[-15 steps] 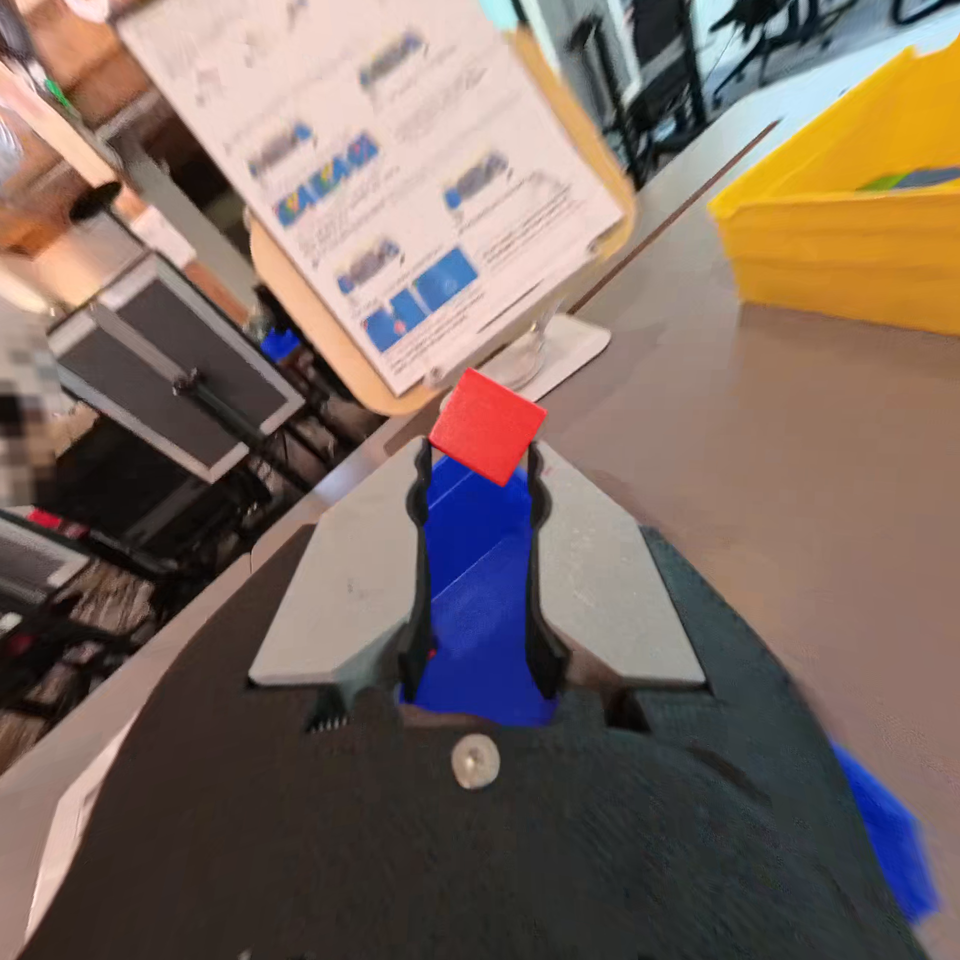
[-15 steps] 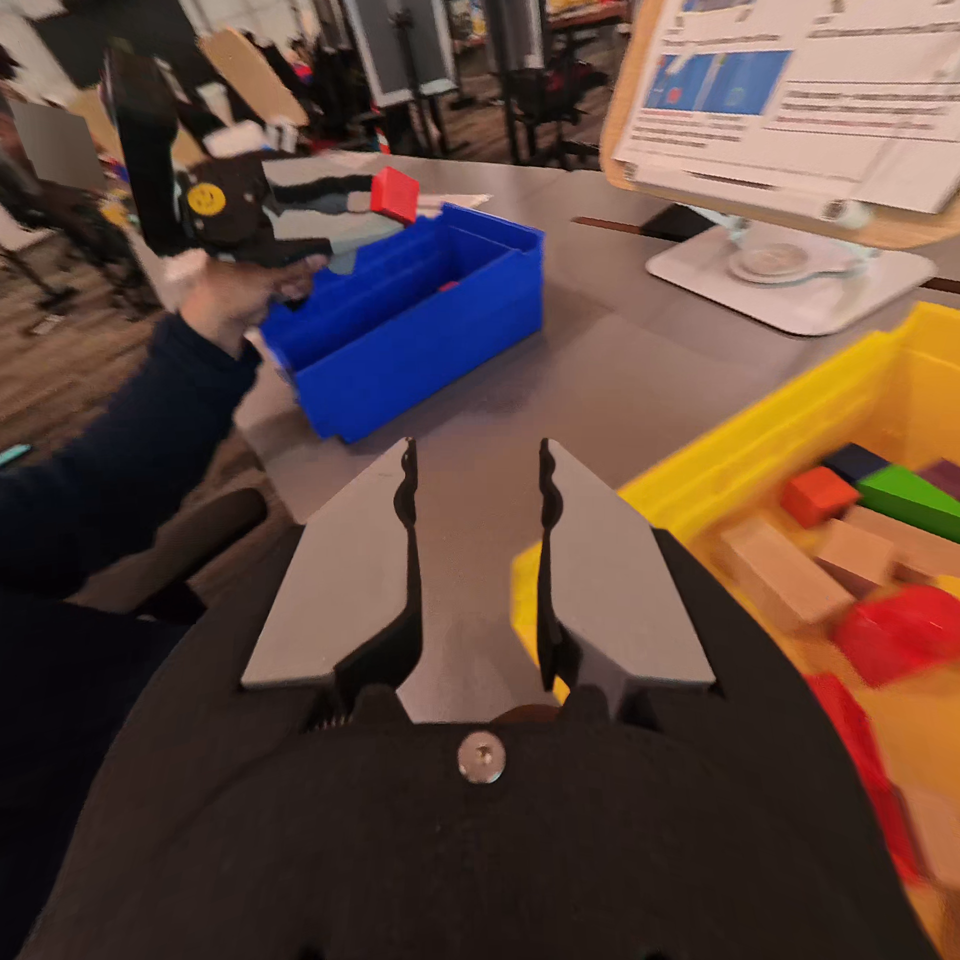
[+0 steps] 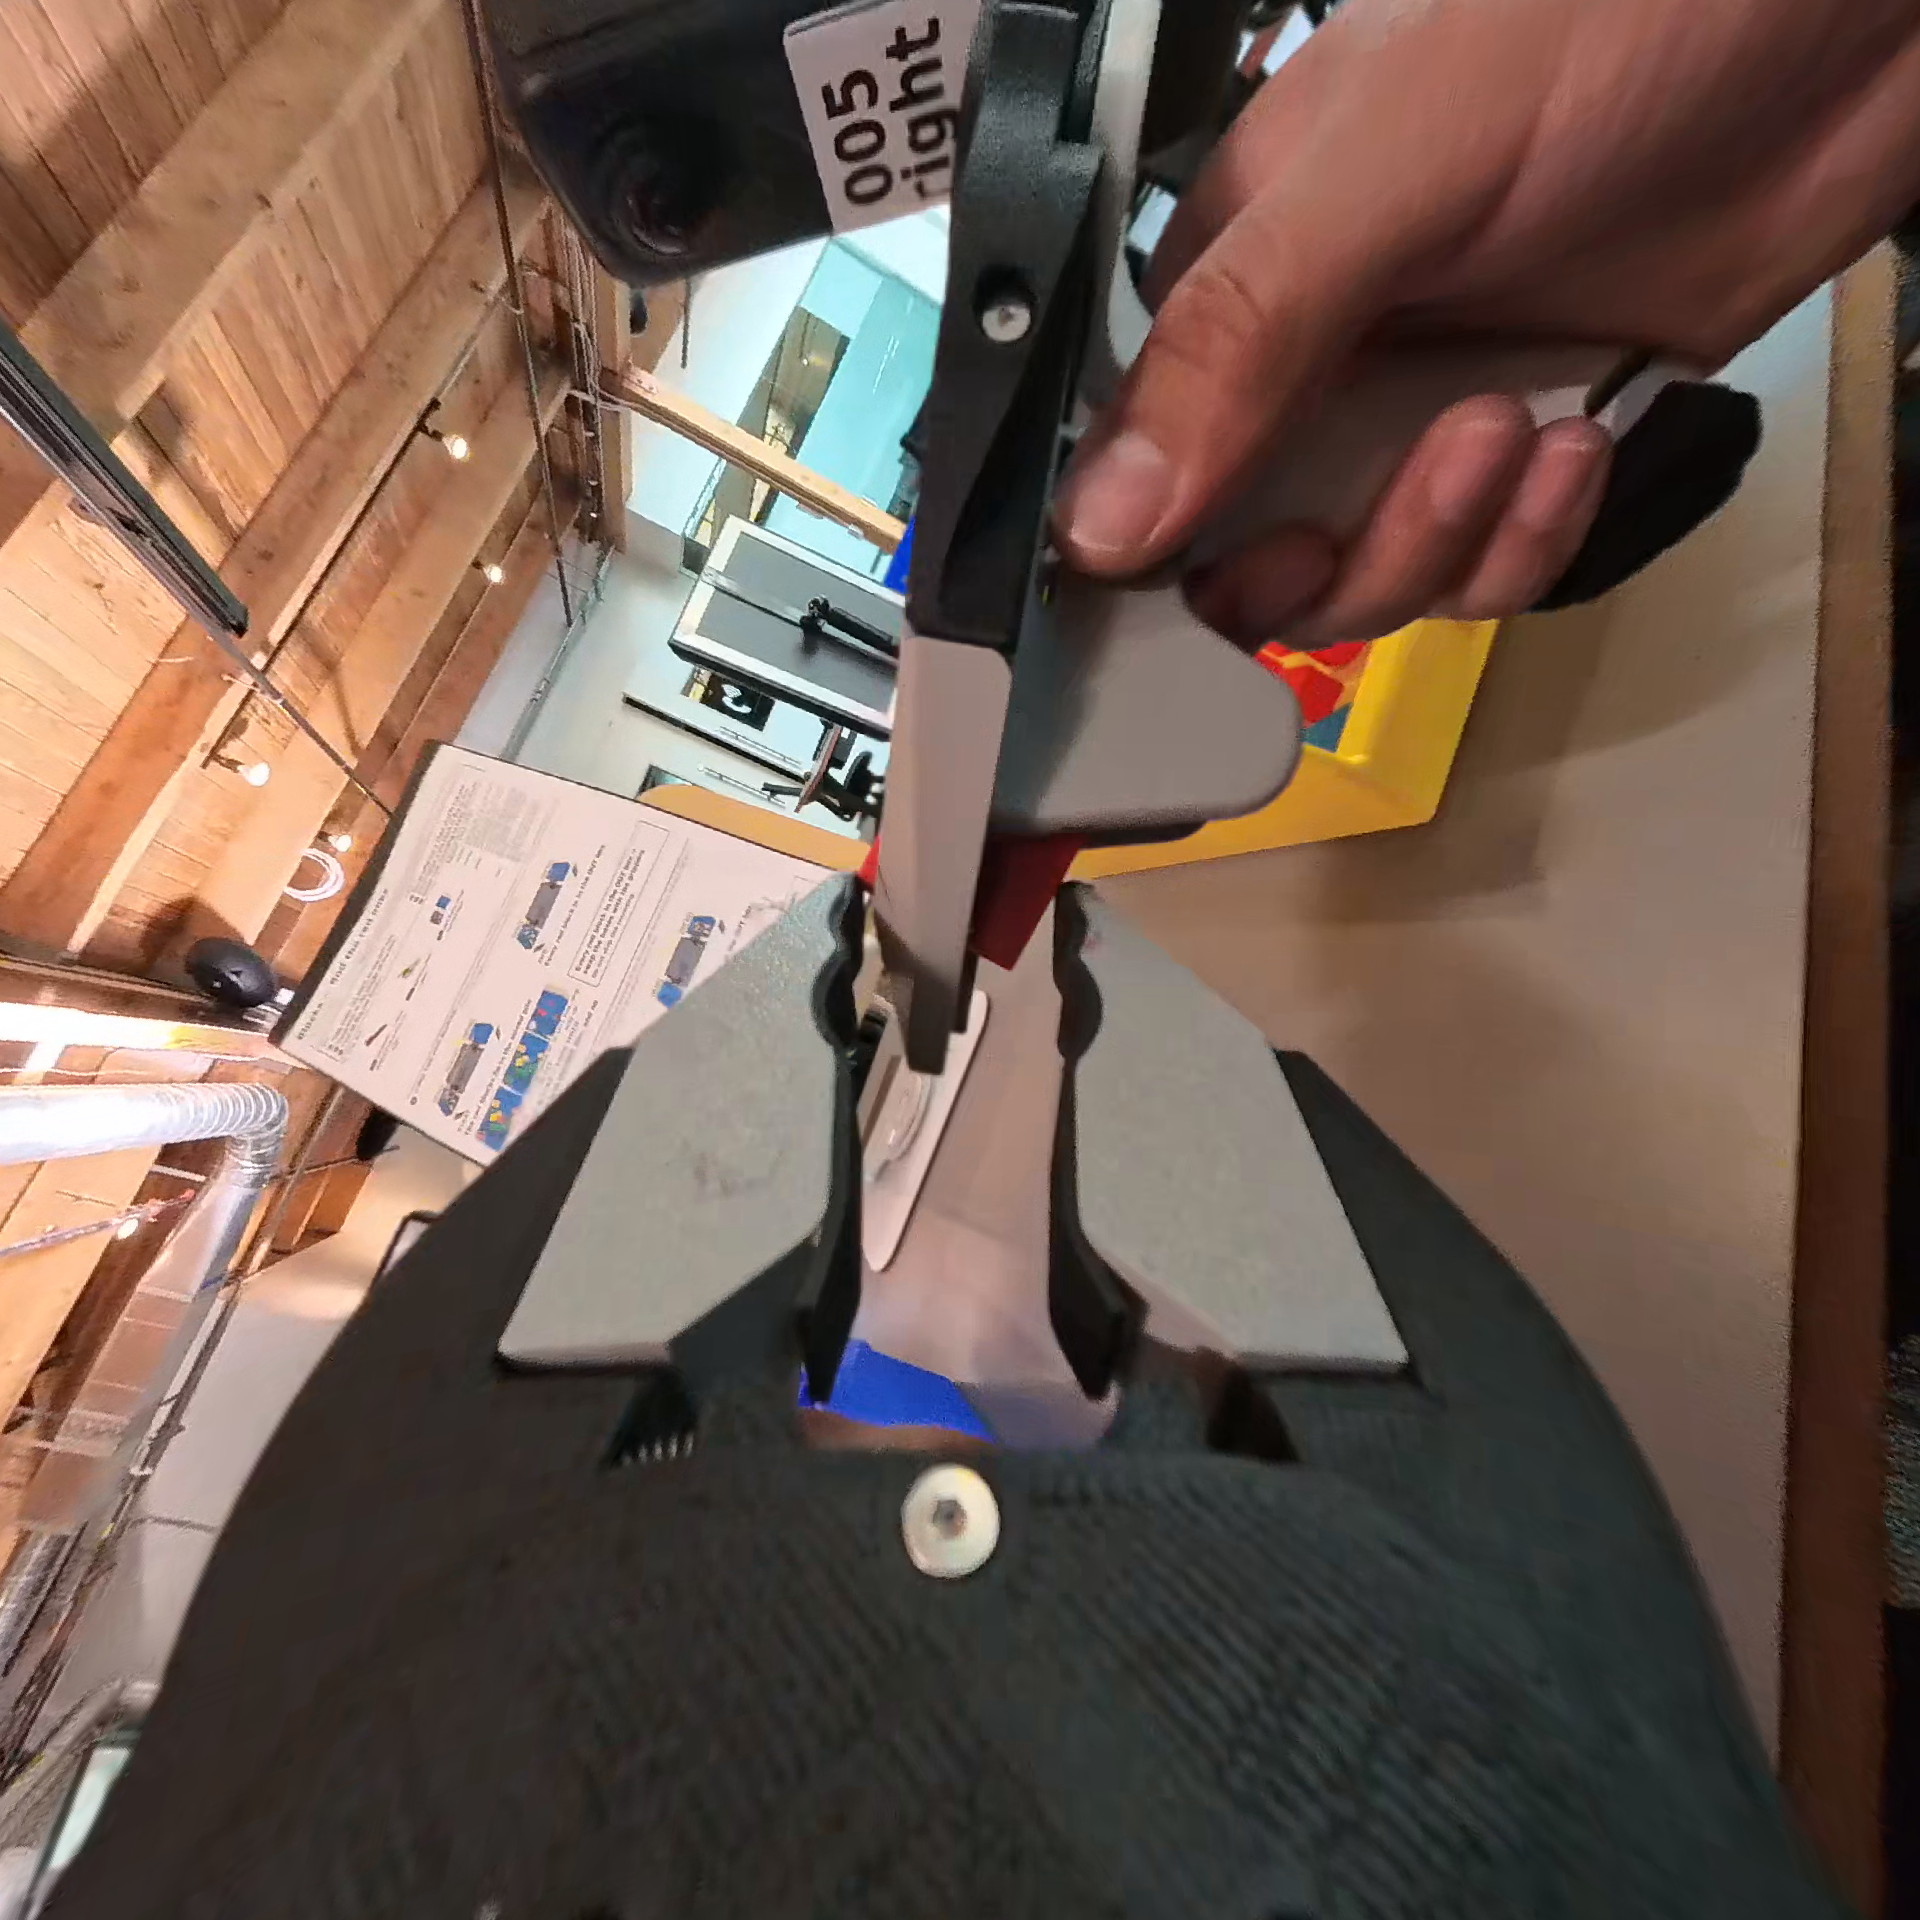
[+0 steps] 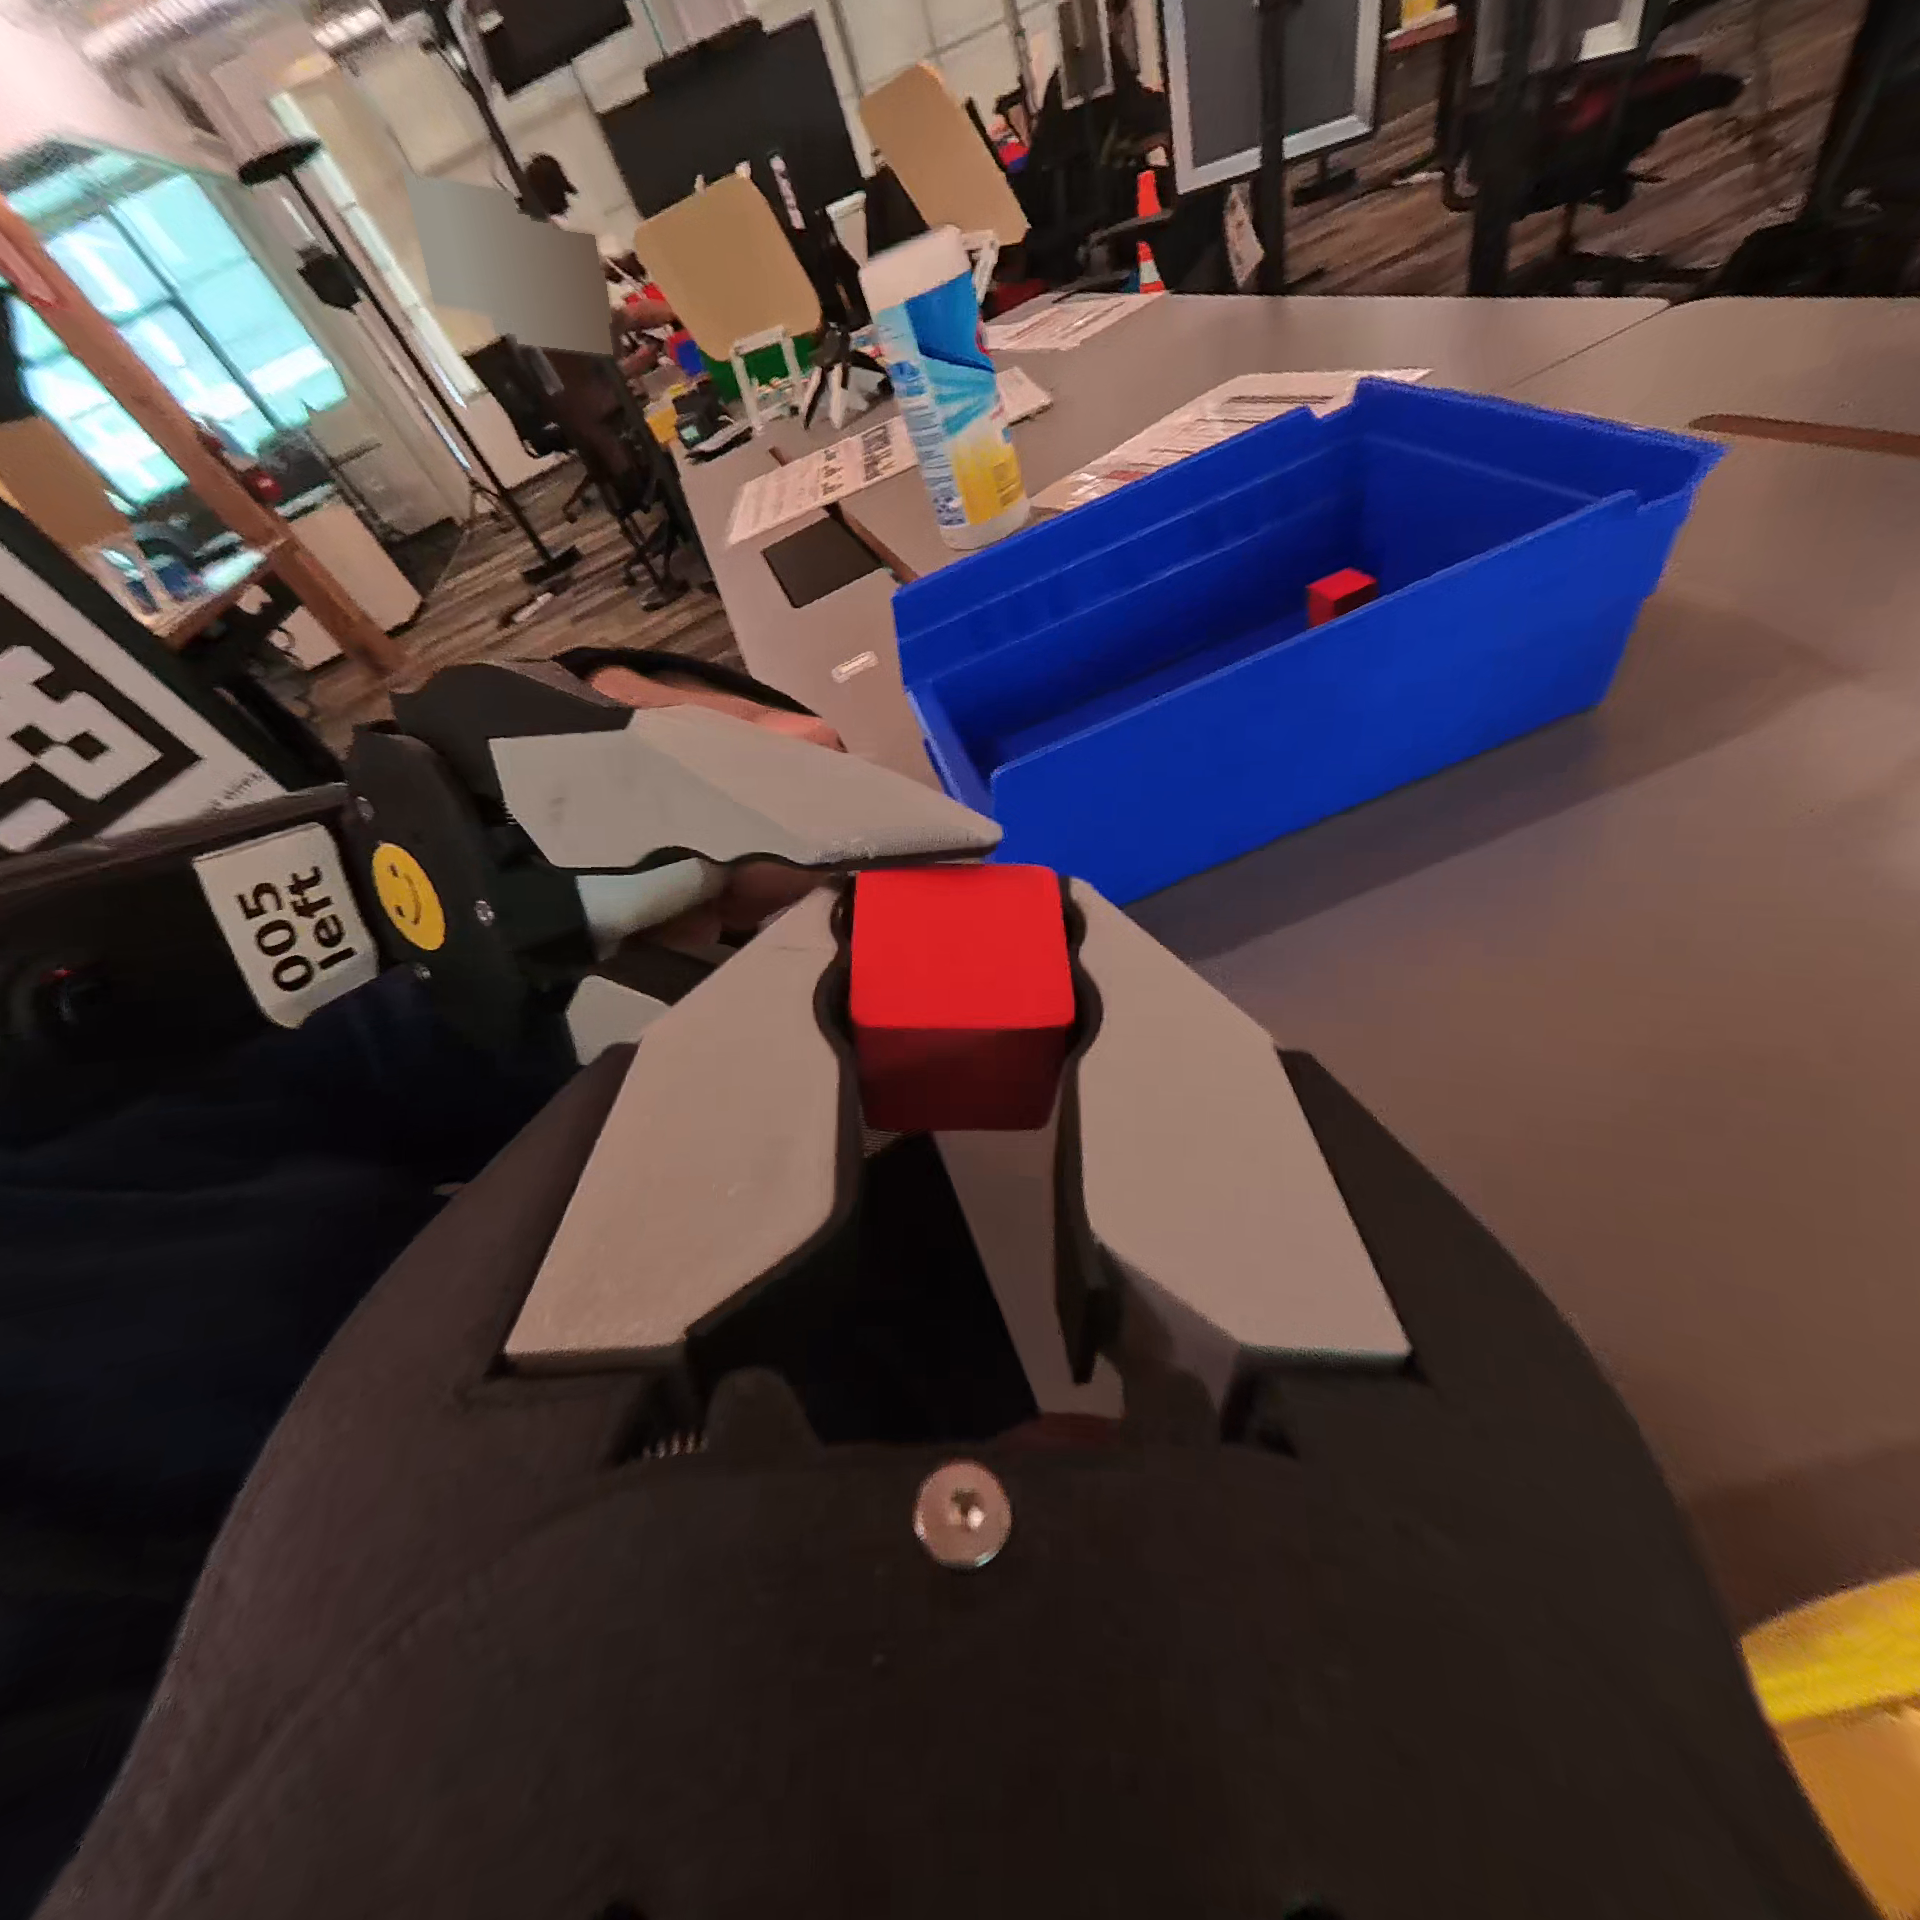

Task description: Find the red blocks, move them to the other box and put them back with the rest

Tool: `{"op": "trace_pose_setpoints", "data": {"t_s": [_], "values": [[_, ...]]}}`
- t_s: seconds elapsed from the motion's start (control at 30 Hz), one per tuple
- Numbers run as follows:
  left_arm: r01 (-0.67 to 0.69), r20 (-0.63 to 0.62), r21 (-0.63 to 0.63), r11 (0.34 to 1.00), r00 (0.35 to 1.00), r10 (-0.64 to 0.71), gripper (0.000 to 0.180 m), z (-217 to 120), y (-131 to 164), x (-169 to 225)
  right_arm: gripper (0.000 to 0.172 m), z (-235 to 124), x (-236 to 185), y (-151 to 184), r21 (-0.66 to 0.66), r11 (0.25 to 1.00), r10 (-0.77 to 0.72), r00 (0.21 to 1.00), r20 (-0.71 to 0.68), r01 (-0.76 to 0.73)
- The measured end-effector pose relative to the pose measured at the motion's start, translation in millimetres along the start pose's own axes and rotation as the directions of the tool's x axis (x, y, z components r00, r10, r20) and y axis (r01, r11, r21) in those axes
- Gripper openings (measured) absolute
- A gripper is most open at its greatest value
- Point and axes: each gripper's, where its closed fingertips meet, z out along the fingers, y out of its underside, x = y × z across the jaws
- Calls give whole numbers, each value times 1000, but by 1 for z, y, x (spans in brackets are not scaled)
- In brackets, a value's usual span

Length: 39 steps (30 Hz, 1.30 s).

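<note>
Handover step, mid-air: the red block (image 4: 961, 956) sits right between your R gripper's (image 4: 961, 987) fingertips, both pads pressed on its sides, so the R has a firm hold. The L gripper (image 3: 961, 914) comes in crosswise from the R fingers' left; its upper finger (image 4: 790, 800) lies on the block's top face, the lower one is hidden under the block. From the L view the block spans tip to tip, so I judge both grippers clamp it.

Next move as I read it: open the L fingers first, pull them clear w/o dragging the block; then swing the R back to the yellow box (image 4: 1849, 1683), behind the R fingers' base on the right. Another red block (image 4: 1340, 594) waits in the blue box (image 4: 1299, 748), ahead and right of the R fingertips.
</note>
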Motion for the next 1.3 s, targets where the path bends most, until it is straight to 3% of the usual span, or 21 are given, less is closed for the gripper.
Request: {"op": "trace_pose_setpoints", "data": {"t_s": [0.2,0.33,0.4,0.5,0.6,0.67,0.87,1.03,1.13,1.27,1.3], "values": [[77,40,2,997,996,-77,29,6,6,-11,34,-11,24,-7,9,998,-55,991,-126,56],[259,115,-66,964,961,-250,31,-8,41,-52,34,-79,74,-40,120,988,-53,934,-354,102],[351,192,-128,927,926,-324,31,-17,76,-77,34,-126,130,-36,102,990,-24,824,-566,99],[465,288,-232,855,872,-396,32,-30,133,-99,33,-179,220,30,-64,990,25,614,-789,-122],[570,343,-321,757,814,-468,35,-39,185,-103,43,-191,254,107,-292,881,-46,546,-836,-373],[621,384,-369,692,779,-496,40,-46,214,-104,36,-186,253,114,-359,849,-96,554,-827,-389],[719,419,-429,547,695,-585,44,-47,271,-106,53,-183,236,81,-359,892,-169,534,-828,-273],[709,398,-603,364,664,-633,53,-23,344,-100,53,-176,201,41,-280,950,-149,588,-795,-138],[678,408,-706,205,626,-665,55,-9,390,-81,53,-172,184,26,-256,964,-158,613,-774,-75],[617,472,-787,7,610,-637,48,-6,442,-54,53,-168,166,14,-242,970,-174,635,-752,-21],[633,476,-774,-9,573,-667,29,-1,442,-49,52,-168,164,13,-241,970,-178,637,-750,-13]]}}
